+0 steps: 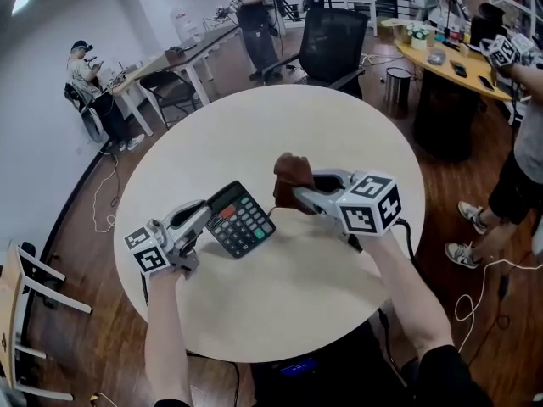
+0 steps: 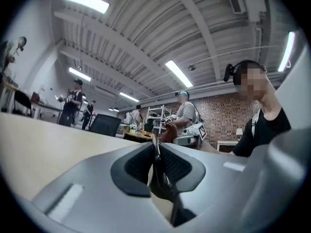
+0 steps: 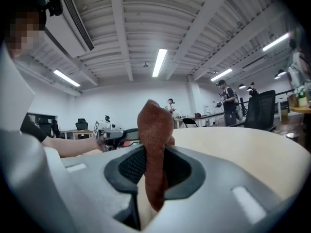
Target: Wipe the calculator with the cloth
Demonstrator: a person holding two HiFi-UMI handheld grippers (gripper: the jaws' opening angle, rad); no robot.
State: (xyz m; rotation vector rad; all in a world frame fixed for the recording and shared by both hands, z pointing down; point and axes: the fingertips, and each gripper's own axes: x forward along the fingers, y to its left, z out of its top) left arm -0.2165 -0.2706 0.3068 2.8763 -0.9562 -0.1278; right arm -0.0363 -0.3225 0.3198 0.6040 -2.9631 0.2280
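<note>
A black calculator [image 1: 240,219] with a red key is lifted off the round beige table [image 1: 254,134] and tilted, and my left gripper [image 1: 206,214] is shut on its left edge. In the left gripper view that edge shows as a thin dark calculator [image 2: 162,181] edge-on between the pads of my left gripper [image 2: 155,152]. My right gripper [image 1: 299,190] is shut on a brown cloth [image 1: 293,175], bunched and standing up from the jaws, just right of the calculator. In the right gripper view the cloth [image 3: 154,130] hangs between the pads of my right gripper [image 3: 154,171].
A black office chair [image 1: 335,45] stands at the table's far side, with a metal bin [image 1: 396,87] beside it. A yellow table [image 1: 450,62] with clutter is at the back right. Several people stand or sit around the room. Cables lie on the wooden floor.
</note>
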